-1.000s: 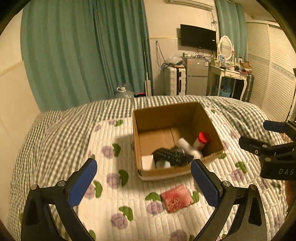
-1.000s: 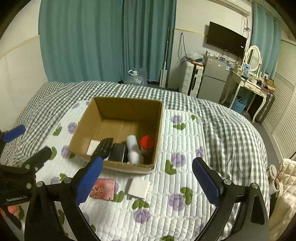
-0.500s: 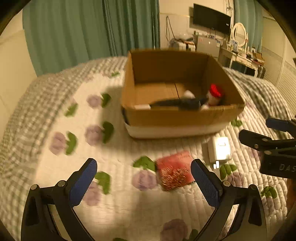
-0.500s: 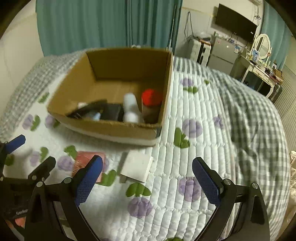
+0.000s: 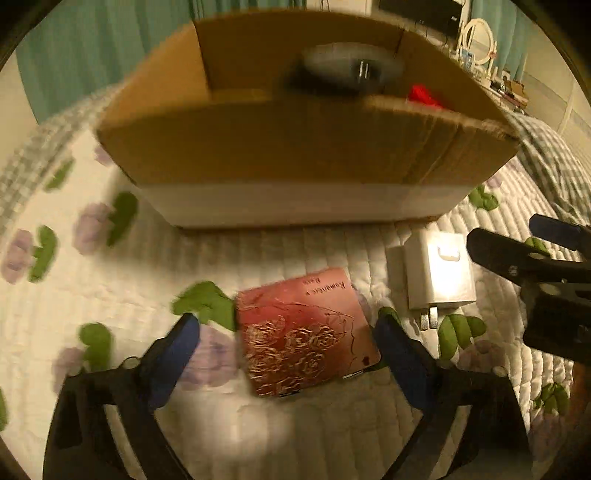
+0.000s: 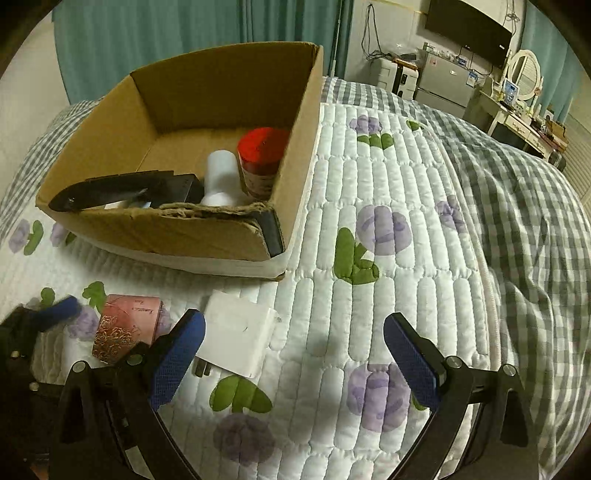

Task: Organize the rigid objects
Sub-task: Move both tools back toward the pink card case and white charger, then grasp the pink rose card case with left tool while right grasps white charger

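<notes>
A pink box with gold roses (image 5: 306, 328) lies on the quilt in front of the cardboard box (image 5: 295, 147). My left gripper (image 5: 288, 332) is open, low over the quilt, with the pink box between its fingers; whether they touch it I cannot tell. A white charger (image 5: 439, 273) lies to its right. In the right wrist view my right gripper (image 6: 293, 332) is open and empty above the quilt, with the charger (image 6: 236, 336) beside its left finger and the pink box (image 6: 125, 325) further left. The cardboard box (image 6: 177, 229) holds a red-capped jar (image 6: 262, 158), a white bottle (image 6: 221, 177) and black items (image 6: 122, 188).
The flowered quilt (image 6: 388, 229) covers a checked bedspread (image 6: 528, 206) that falls away on the right. Green curtains (image 6: 184, 29), a TV (image 6: 469, 26) and a dresser (image 6: 517, 114) stand beyond the bed.
Both grippers have moved down and forward toward the quilt. The left one has come down around the pink box. The right one has come close to the charger. Both stay open.
</notes>
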Motion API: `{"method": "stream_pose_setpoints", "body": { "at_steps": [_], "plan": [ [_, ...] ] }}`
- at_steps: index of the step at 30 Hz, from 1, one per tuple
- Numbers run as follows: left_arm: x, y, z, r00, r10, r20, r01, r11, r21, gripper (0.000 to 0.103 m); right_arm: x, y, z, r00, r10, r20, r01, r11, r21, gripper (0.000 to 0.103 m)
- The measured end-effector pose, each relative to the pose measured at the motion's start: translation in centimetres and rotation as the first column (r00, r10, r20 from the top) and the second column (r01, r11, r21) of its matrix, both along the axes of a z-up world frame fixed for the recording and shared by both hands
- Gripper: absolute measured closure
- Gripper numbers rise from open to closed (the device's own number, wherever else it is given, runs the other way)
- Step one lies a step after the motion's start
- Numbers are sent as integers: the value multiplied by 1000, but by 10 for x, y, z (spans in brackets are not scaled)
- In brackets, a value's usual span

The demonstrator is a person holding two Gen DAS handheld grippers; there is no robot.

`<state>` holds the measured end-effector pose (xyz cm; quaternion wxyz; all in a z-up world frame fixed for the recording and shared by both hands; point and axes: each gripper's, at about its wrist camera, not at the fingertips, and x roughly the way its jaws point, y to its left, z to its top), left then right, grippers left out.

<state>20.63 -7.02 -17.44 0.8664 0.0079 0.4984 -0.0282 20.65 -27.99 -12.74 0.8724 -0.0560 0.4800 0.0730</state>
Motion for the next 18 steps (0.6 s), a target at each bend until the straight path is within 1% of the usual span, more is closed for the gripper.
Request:
{"method": "stream_pose_setpoints", "body": {
  "at_steps": [2, 4, 5, 9, 12, 17, 18],
  "plan": [
    [6, 1, -9, 999, 4, -43, -6, 999, -40, 17, 1, 1, -3, 1000, 4, -2, -4, 1000, 5, 5],
    [8, 0, -13, 999, 5, -51, -7, 999, -36, 18, 3, 2, -5, 1000, 7, -4, -6, 1000, 7, 5],
    [8, 0, -12, 999, -4, -50, 2, 999, -39, 23, 3, 3, -5, 1000, 7, -7, -6, 1000, 6, 5],
    [5, 3, -6, 998, -16, -59, 12, 998, -67, 26, 6, 4, -11, 1000, 7, -20, -7, 1000, 1, 5],
    [-2, 18, 5, 999, -3, -44, -1, 996, -86, 27, 4, 5, -12, 1000, 6, -23, -6, 1000, 4, 5],
    [-20, 42, 27, 1000, 23, 18, -22, 998, -54, 31, 2, 16, -17, 999, 14, -52, -14, 1000, 3, 5],
    [-22, 46, 31, 999, 34, 31, -33, 999, -37, 75, 3, 19, -19, 998, 19, -63, -19, 1000, 4, 5]
  ]
}}
